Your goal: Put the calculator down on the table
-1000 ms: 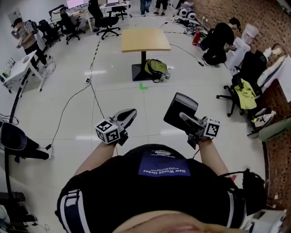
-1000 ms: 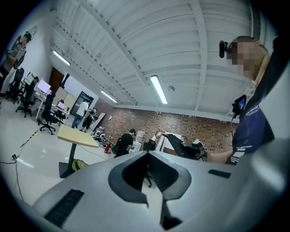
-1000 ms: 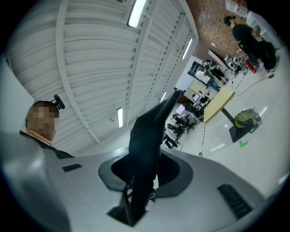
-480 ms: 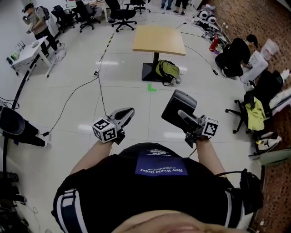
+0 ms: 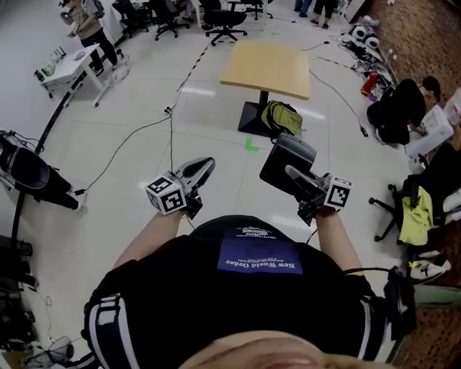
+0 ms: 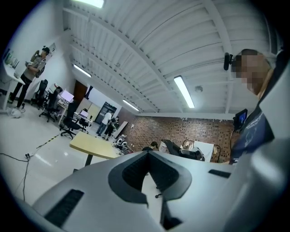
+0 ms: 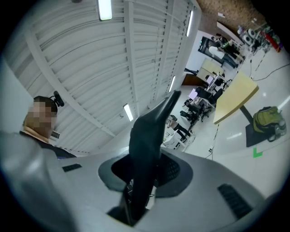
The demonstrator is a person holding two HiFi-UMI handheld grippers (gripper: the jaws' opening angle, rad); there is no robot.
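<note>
A dark calculator (image 5: 286, 164) is held up in the air, with my right gripper (image 5: 294, 175) shut on its lower edge. In the right gripper view the calculator (image 7: 149, 131) stands edge-on between the jaws of the right gripper (image 7: 144, 174). The square wooden table (image 5: 268, 66) stands on a black pedestal further ahead on the white floor, and shows as the table (image 7: 235, 97) in the right gripper view. My left gripper (image 5: 200, 171) is held level to the left, shut and empty. In its own view the left gripper (image 6: 147, 158) holds nothing.
A green backpack (image 5: 282, 117) lies against the table's base. Cables (image 5: 137, 140) run across the floor at the left. Office chairs (image 5: 223, 18) stand behind the table. A seated person (image 5: 398, 108) and a chair with a yellow garment (image 5: 421, 209) are at the right.
The table and backpack have come closer and shifted right in the head view. Both grippers travelled forward with the person. The calculator stays in the right gripper.
</note>
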